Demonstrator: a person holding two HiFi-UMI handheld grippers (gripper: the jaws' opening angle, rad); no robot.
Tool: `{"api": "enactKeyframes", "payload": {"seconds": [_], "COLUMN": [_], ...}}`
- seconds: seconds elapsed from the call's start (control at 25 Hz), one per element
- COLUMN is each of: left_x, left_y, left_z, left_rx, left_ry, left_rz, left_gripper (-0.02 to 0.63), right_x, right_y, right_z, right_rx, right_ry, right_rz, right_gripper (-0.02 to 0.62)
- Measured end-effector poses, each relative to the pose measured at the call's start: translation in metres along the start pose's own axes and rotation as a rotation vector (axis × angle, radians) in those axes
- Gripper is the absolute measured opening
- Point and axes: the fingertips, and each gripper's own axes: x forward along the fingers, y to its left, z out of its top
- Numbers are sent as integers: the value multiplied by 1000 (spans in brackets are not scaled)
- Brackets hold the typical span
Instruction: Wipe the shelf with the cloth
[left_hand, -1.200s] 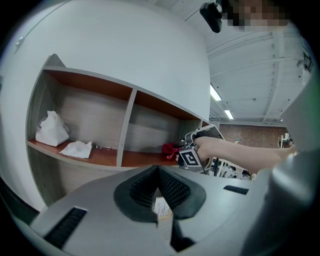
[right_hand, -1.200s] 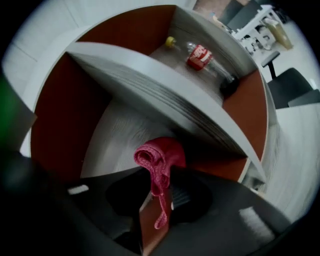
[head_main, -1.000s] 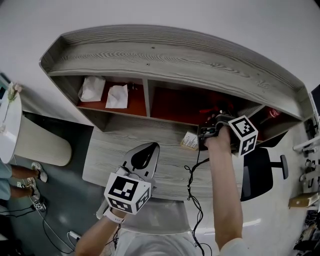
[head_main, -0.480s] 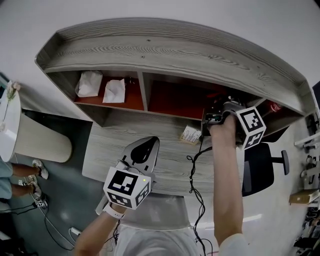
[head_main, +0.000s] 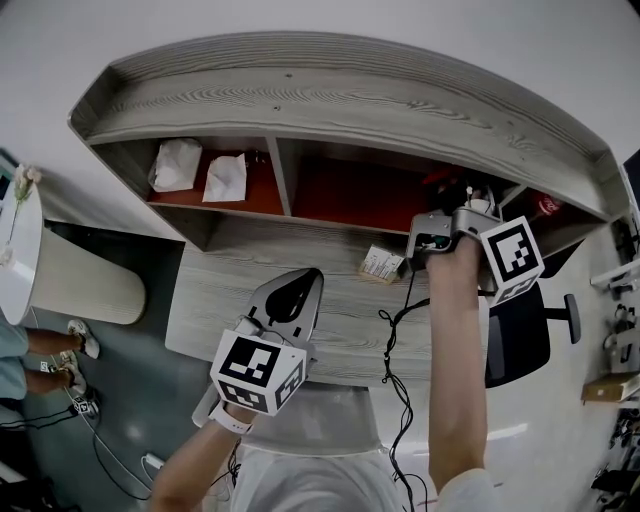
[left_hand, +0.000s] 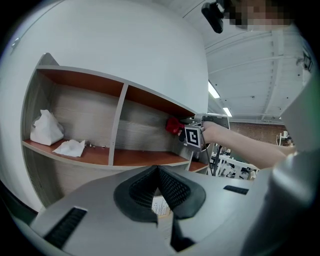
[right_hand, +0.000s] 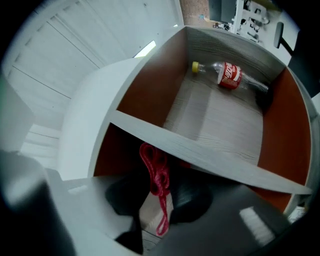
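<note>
The grey wood shelf (head_main: 350, 100) has red-brown compartments. My right gripper (head_main: 455, 200) reaches into the middle compartment at its right end and is shut on a red cloth (head_main: 440, 180). In the right gripper view the cloth (right_hand: 154, 167) hangs bunched between the dark jaws of the right gripper (right_hand: 157, 192), just under a grey divider board (right_hand: 200, 150). My left gripper (head_main: 290, 308) hovers over the desk (head_main: 220, 290) below the shelf. Its jaws meet with nothing held, as the left gripper view shows for the left gripper (left_hand: 157, 185). That view also shows the red cloth (left_hand: 173, 125).
Two white crumpled wads (head_main: 177, 163) (head_main: 226, 177) lie in the left compartment. A plastic bottle (right_hand: 230, 75) with a red label lies in the compartment to the right. A small printed card (head_main: 383, 264) and a black cable (head_main: 395, 350) are on the desk. An office chair (head_main: 520, 340) stands at the right.
My right gripper has moved to the right and deeper into the shelf with the red cloth. The left gripper has stayed nearly where it was.
</note>
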Motion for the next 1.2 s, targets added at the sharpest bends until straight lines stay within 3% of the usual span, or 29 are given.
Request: {"api": "enactKeyframes", "payload": {"seconds": [0.16, 0.72, 1.2], "left_x": [1, -4, -2], "left_y": [-3, -5, -10], "left_z": [0, -6, -6], "left_rx": [0, -6, -5], "left_ry": [-1, 5, 5], "left_rz": [0, 10, -3], "left_gripper": [6, 6, 6], "right_x": [-9, -48, -82], "right_y": [0, -85, -116], "right_z": [1, -31, -43], "right_rx": [7, 119, 226], "right_ry": [4, 58, 55], "right_rz": [7, -205, -293], "right_gripper": [104, 104, 104]}}
